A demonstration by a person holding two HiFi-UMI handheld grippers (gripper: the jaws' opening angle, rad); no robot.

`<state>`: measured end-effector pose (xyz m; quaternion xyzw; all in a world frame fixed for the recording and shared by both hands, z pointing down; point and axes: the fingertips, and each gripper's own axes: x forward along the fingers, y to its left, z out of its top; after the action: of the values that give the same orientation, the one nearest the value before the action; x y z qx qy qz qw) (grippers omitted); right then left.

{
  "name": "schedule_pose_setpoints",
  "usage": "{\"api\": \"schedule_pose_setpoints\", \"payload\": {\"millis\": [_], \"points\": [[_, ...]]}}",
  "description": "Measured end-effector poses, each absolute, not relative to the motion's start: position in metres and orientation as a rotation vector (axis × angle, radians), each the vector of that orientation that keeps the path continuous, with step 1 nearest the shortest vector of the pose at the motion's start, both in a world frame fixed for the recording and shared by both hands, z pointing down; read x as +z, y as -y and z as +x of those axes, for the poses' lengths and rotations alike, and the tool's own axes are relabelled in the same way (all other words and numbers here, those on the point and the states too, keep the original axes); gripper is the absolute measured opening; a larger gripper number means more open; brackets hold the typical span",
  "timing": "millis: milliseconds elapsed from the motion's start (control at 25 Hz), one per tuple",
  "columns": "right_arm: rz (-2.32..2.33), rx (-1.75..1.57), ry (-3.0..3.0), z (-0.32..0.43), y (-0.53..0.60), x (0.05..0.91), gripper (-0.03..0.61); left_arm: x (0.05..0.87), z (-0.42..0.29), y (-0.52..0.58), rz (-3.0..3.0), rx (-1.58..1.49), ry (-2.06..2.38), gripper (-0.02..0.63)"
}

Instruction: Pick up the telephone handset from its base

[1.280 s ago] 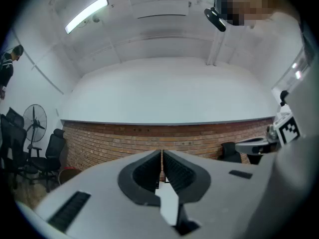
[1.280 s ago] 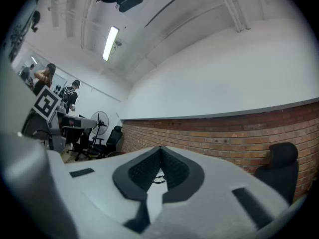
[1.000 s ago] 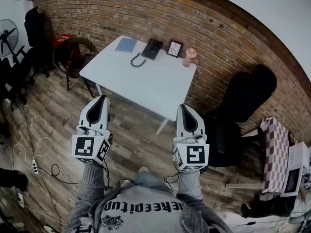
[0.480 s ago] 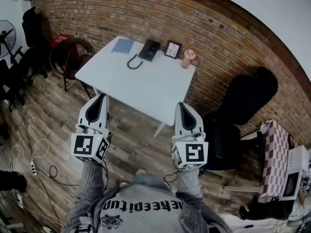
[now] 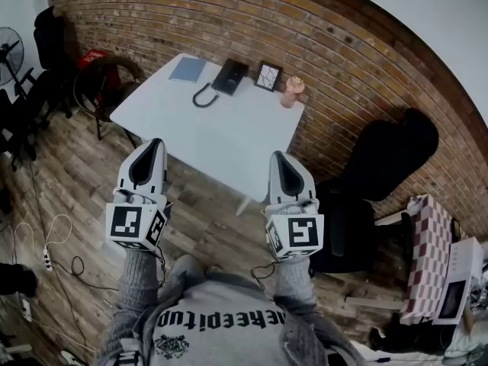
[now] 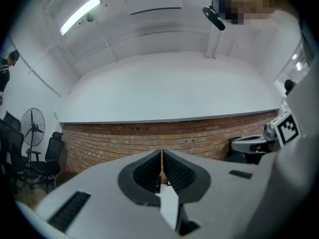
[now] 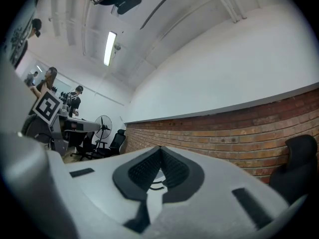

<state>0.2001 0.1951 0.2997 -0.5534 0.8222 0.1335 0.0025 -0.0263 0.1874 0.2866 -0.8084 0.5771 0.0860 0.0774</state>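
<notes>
A black telephone [image 5: 230, 75] sits at the far edge of the white table [image 5: 221, 132], next to the brick wall, its handset lying on the base and its cord [image 5: 200, 97] curling to the left. My left gripper [image 5: 155, 143] and right gripper [image 5: 276, 157] are held side by side over the wooden floor, short of the table's near edge and well away from the phone. Both are shut and hold nothing. In the left gripper view the left gripper [image 6: 162, 154] shows its pads meeting. The right gripper [image 7: 160, 151] looks the same in the right gripper view.
On the table beside the phone lie a blue notebook [image 5: 187, 69], a small picture frame [image 5: 268, 75] and a pink object [image 5: 292, 91]. A black office chair [image 5: 381, 166] stands right of the table, a brown chair [image 5: 114, 82] at its left. Cables [image 5: 53, 250] trail over the floor.
Both grippers have moved forward toward the table together, staying shut. The table and phone have shifted slightly left in the head view.
</notes>
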Motion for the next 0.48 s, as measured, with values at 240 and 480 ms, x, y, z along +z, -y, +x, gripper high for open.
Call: {"api": "schedule_pose_setpoints", "payload": {"millis": [240, 480], "points": [[-1.717, 0.412, -2.592, 0.202, -0.173, 0.303, 0.006, 0.285, -0.02, -0.166, -2.408, 0.259, -1.726, 0.014], [-1.737, 0.41, -2.578, 0.2, -0.137, 0.305, 0.006, 0.291, -0.024, -0.127, -2.433, 0.265, -1.72, 0.014]]}}
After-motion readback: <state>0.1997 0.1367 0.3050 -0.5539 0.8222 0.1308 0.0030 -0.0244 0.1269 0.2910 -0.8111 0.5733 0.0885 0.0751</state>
